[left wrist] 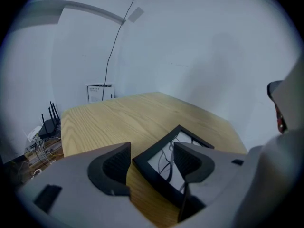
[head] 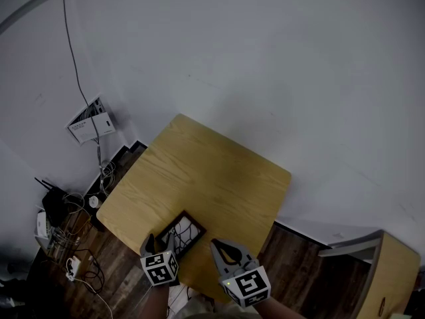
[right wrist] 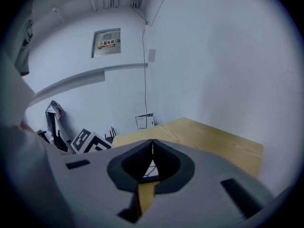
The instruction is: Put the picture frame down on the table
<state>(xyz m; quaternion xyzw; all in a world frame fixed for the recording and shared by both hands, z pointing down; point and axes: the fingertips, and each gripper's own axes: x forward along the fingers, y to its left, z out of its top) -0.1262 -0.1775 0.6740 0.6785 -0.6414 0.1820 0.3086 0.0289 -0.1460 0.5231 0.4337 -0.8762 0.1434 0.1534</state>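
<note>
Item: black picture frame (head: pixel 181 233), lying on the wooden bench (head: pixel 219 171) close to its near edge, one corner reaching between the jaws of the left tongs (head: pixel 163 242), which stand apart with nothing clamped. Right tongs (head: pixel 222 248): tips pressed together, empty, held just beside the frame over the same edge. Surroundings: router (head: pixel 53 201) and tangled cables (head: pixel 80 244) on the floor left of the bench.
</note>
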